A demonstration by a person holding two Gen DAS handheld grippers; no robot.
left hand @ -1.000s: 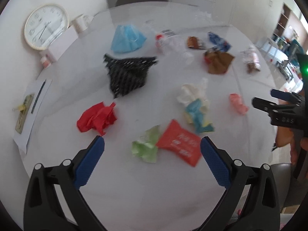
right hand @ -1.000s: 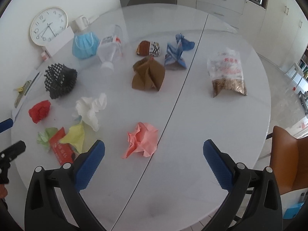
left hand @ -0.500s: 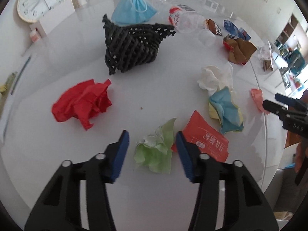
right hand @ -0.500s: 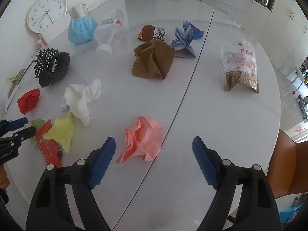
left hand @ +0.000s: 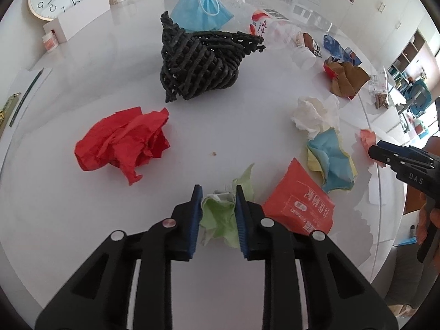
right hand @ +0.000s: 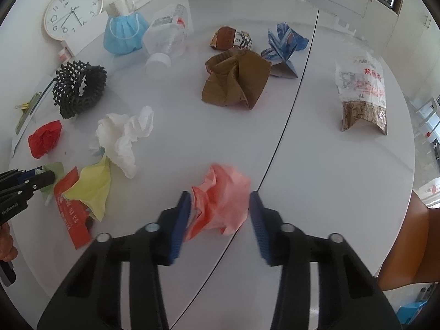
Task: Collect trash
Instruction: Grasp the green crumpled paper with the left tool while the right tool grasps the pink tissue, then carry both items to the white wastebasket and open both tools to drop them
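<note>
My left gripper point(left hand: 217, 192) is shut on a crumpled green paper point(left hand: 220, 214) on the white round table point(left hand: 82, 220). A red packet point(left hand: 298, 206), a red paper ball point(left hand: 123, 143) and a black woven basket point(left hand: 200, 63) lie around it. My right gripper point(right hand: 220, 200) straddles a crumpled pink paper point(right hand: 220, 198), its blue pads close on both sides, with a small gap showing at the right pad. A white tissue point(right hand: 123, 137) and a yellow paper point(right hand: 90, 187) lie to its left.
Farther back lie a blue face mask point(right hand: 123, 33), a plastic bottle point(right hand: 165, 41), a brown paper wad point(right hand: 233, 79), a blue wrapper point(right hand: 283, 46) and a snack bag point(right hand: 360, 93). A wall clock point(right hand: 71, 11) leans at the left. An orange chair point(right hand: 407, 242) stands at the right.
Both grippers have moved down and forward and narrowed. The left has closed on the green paper; the right has closed in around the pink paper.
</note>
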